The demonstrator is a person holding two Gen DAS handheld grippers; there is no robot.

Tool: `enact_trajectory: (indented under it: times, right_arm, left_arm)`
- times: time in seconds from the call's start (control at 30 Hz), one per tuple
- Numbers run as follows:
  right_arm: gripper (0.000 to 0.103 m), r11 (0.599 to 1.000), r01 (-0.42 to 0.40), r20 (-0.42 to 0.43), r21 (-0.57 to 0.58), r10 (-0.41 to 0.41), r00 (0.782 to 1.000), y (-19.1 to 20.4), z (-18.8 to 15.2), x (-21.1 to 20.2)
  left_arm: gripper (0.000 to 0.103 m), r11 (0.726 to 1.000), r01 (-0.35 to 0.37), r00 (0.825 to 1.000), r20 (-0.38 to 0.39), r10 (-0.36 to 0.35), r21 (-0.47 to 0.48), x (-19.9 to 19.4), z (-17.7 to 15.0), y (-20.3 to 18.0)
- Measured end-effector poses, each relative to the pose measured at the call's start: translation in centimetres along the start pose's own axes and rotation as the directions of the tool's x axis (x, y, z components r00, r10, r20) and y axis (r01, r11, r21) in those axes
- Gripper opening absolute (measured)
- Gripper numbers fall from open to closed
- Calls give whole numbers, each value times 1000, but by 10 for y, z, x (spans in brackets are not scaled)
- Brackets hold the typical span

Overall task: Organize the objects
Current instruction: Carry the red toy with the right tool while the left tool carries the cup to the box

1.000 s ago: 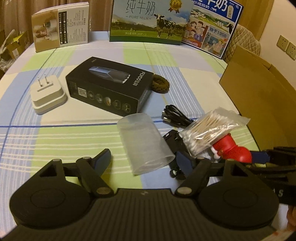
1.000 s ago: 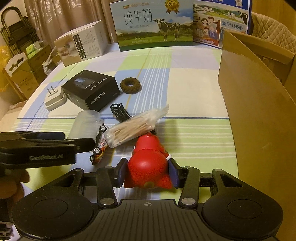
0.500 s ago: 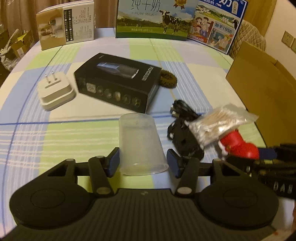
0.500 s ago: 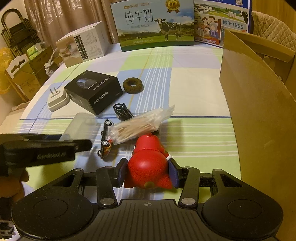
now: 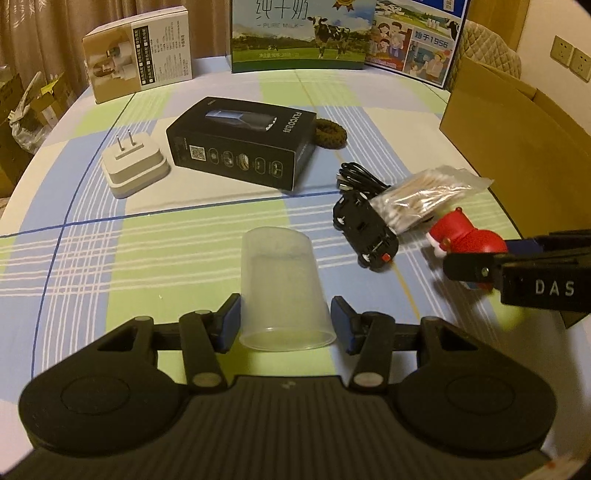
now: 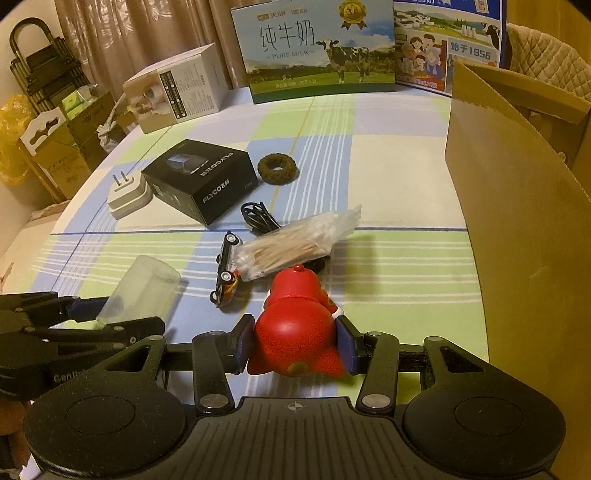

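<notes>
A translucent plastic cup lies with its open rim toward the left wrist camera. My left gripper is shut on it, one blue pad against each side near the rim. In the right wrist view the cup sticks out, tilted, from the left gripper at the lower left. My right gripper is shut on a red toy figure and holds it just above the checked tablecloth. The left wrist view shows the toy in the right gripper at the right.
A toy car, a bag of cotton swabs and a black cable lie together mid-table. Behind them are a black box, a white plug and a brown ring. A cardboard box stands right, milk cartons at the back.
My left gripper's wide jaws closed on the slanted cup, which now points straight ahead between the pads, and the gripper has shifted with it. The right gripper and red toy stayed still.
</notes>
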State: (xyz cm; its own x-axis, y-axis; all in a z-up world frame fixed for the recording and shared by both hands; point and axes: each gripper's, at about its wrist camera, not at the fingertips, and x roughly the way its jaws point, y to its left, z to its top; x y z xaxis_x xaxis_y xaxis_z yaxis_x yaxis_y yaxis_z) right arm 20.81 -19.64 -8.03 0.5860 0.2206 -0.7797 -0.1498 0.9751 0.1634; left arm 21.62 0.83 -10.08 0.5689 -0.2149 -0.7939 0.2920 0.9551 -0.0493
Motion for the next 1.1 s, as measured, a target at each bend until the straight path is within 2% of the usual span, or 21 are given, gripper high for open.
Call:
enact_trajectory:
  times: [0.13,0.27,0.37,0.53,0.57,0.6,1.1]
  right_arm:
    - [44,1000,1,-5,1,-1,1000,0,0,1]
    - [44,1000,-2,-3,5,2,1000,0,0,1]
    - [44,1000,-7,-2,3,7,1000,1,0,0]
    - [44,1000,-9,-3,6,9,1000,1,1,1]
    - [44,1000,-10,-2,6,10,1000,1,1,1]
    - [44,1000,-10,-3,6,10,1000,1,1,1]
    - [44,1000,2,14,14,-2,1000,-1,0,-6]
  left_arm:
    - [48,999,-27,1000,10,26,29,3,0,-2]
    - [58,996,-66,998,18,65,66,7,-1,-4]
    - [60,992,-89,996,35,86,87,6,0,-5]
    - [59,995,-75,997,26,73,67,8,1,-2]
    - [51,995,-75,997,25,74,67,9,2,-2]
    - [48,995,-74,997,22,73,63,9,2,-2]
    - [48,998,-51,998,35,50,22,-2,7,-3]
